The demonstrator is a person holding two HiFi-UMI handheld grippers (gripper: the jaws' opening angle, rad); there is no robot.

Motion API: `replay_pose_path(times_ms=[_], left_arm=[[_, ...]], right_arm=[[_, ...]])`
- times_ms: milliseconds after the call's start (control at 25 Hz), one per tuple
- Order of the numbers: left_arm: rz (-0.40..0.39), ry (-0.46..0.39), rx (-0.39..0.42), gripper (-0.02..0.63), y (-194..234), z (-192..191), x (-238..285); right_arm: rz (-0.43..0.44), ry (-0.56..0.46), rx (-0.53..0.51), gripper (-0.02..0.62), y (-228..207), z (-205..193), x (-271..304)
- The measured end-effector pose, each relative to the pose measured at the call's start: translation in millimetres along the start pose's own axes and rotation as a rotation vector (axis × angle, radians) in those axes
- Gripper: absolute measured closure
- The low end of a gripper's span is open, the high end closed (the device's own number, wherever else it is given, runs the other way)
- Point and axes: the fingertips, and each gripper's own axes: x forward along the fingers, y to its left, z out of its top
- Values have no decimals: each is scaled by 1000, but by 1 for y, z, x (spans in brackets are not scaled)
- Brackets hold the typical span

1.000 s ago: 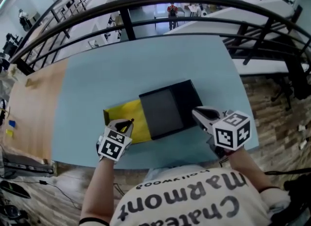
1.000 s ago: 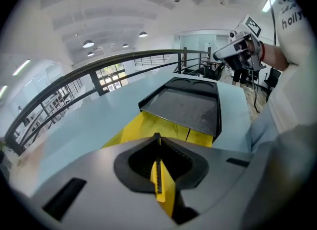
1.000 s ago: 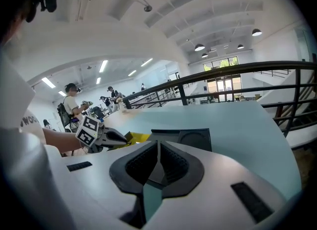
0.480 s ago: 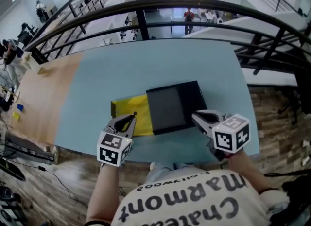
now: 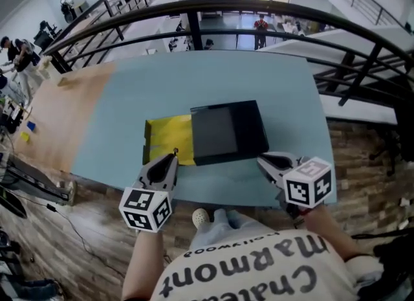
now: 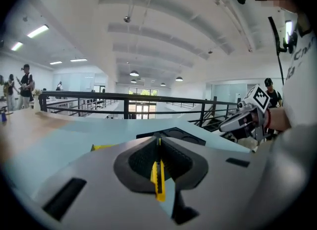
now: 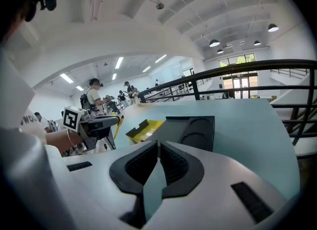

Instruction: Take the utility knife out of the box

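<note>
The open yellow box (image 5: 165,139) lies on the light blue table (image 5: 194,79), with a black inner tray (image 5: 228,131) slid out to its right. My left gripper (image 5: 169,164) hovers just off the box's near edge, shut on a slim yellow utility knife (image 6: 158,178) that runs lengthwise between the jaws. In the right gripper view the knife (image 7: 118,124) shows as a yellow strip sticking up from the left gripper (image 7: 96,122). My right gripper (image 5: 266,162) is shut and holds nothing, off the tray's near right corner, near the table's front edge.
The table's left part is bare wood (image 5: 58,109) with small items at its far left edge. A black railing (image 5: 272,11) curves behind the table. The floor (image 5: 97,222) lies below the front edge. People stand in the distance.
My left gripper has drawn back from over the yellow box toward the table's front edge, still shut on the knife. The right gripper has shifted slightly nearer the edge.
</note>
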Motion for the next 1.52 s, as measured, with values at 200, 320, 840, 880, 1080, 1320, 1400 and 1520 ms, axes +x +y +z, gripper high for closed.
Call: replay_pose_path(times_ms=[200, 320, 840, 880, 1080, 1320, 1400, 1520], left_arm=[[27, -3, -37, 580, -27, -15, -21], [51, -1, -63, 580, -40, -29, -37], [127, 39, -86, 580, -52, -67, -123], [122, 34, -83, 580, -49, -66, -127], [73, 29, -30, 580, -38, -57, -150], [25, 31, 8, 580, -17, -58, -175], [12, 28, 20, 580, -11, -58, -181], [-12, 29, 33, 580, -5, -58, -188]], right_arm=[[22, 22, -11, 552, 4, -22, -21], [50, 34, -16, 552, 10, -33, -29], [112, 60, -23, 552, 60, -59, -32], [103, 49, -19, 552, 63, -57, -32], [69, 24, 17, 552, 91, -60, -33], [40, -13, 26, 552, 132, -62, -20], [20, -22, 13, 552, 140, -63, -18], [-8, -28, 11, 554, 150, -66, -18]])
